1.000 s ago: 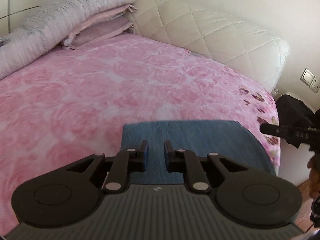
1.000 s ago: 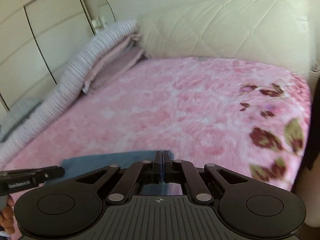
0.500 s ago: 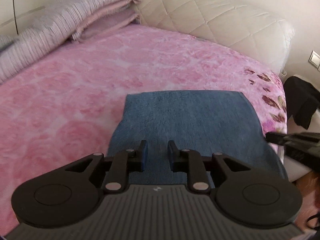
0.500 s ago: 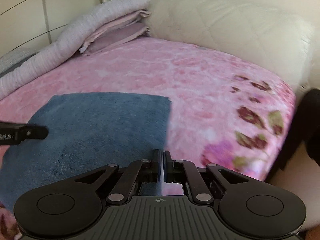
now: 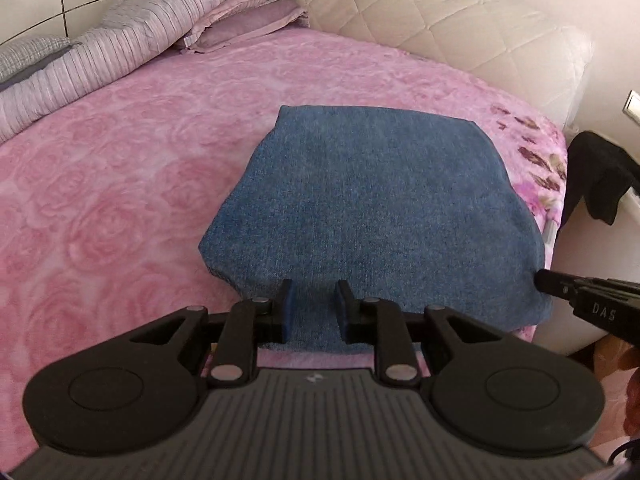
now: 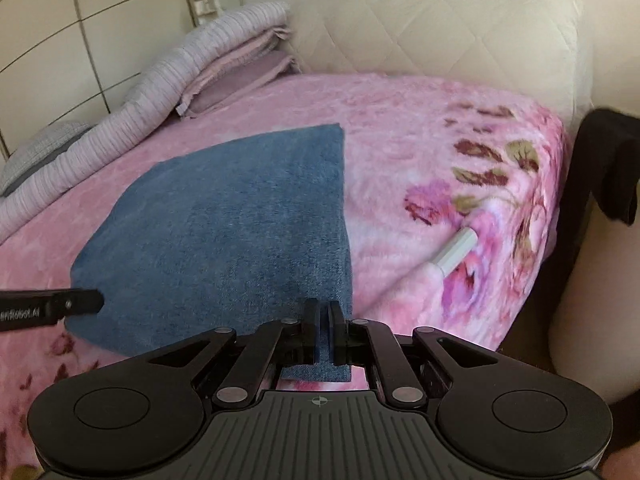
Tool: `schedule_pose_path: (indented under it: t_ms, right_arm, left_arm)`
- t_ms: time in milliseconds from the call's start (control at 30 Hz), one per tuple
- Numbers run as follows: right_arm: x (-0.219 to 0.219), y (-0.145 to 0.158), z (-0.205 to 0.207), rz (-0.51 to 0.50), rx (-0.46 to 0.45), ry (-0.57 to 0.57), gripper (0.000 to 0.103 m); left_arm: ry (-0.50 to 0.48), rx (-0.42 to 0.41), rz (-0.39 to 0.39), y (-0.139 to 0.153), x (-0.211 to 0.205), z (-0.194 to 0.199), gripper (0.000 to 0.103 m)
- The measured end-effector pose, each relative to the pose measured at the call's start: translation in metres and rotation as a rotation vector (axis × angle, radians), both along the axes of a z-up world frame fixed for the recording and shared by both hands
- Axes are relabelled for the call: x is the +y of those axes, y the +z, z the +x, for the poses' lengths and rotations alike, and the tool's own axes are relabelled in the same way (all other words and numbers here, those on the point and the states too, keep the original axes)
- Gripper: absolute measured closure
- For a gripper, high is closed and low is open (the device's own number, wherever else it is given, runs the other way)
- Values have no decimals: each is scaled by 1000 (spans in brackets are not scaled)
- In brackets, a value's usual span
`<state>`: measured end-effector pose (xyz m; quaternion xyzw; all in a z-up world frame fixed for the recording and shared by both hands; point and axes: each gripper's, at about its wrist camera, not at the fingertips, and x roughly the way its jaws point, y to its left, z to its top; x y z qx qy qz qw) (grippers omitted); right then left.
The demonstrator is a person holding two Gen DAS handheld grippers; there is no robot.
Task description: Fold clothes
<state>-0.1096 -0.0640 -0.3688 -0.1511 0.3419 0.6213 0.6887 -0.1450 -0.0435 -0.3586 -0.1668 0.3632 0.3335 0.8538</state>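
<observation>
**Folded blue cloth lying flat, both grippers sitting at its near edge**

The blue cloth point(image 5: 376, 204) is lying folded on the pink blanket point(image 5: 120, 200), close to the near right corner of the bed. It is stretching away from both grippers, its long side running across the left wrist view and its near edge sitting right under the fingertips.

The left gripper point(image 5: 314, 304) is hanging over the near edge with its jaws spread; cloth is showing in the gap, but the pads are not pressing on it. The right gripper point(image 6: 323, 322) is sitting at the near right corner of the cloth with its jaws almost pressed together, and a strip of blue is showing between them, so it looks to be pinching that corner. Judging from this, the right hand is the one placed to lift or let go next.

Against a second ago, the left jaws are standing wider and are no longer gripping the edge. Much more of the cloth is lying in view ahead of both grippers, spread flat where only a narrow strip was showing. The striped bedding point(image 5: 132, 12) and headboard point(image 5: 460, 28) are looking unchanged.
</observation>
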Motion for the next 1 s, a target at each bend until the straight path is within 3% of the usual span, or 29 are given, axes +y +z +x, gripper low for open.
schedule_pose_path:
  t_ms: [67,133,200,233,367,1000]
  right_arm:
    - [-1,8,1,-39,-1,-2,96]
    - [-9,13,-1,-55,-16,-10,84]
    - [-21,13,-4,-54,-5,-17,44]
    - [-28,12,-6,-51,16,-19,39]
    - [-51,14,-19,-61,43,-19,38]
    - [-109,73,-56,-17,-32,-63,38]
  left_arm:
    - [4,22,25,7,-7,1,82]
    - [7,32,44,14,-15,-3,79]
    - [6,33,41,18,-25,-8,77]
    - [6,33,37,19,-30,-10,76]
    - [1,37,30,28,-49,-21,76]
    - [29,-2,95,76,-107,-80,67]
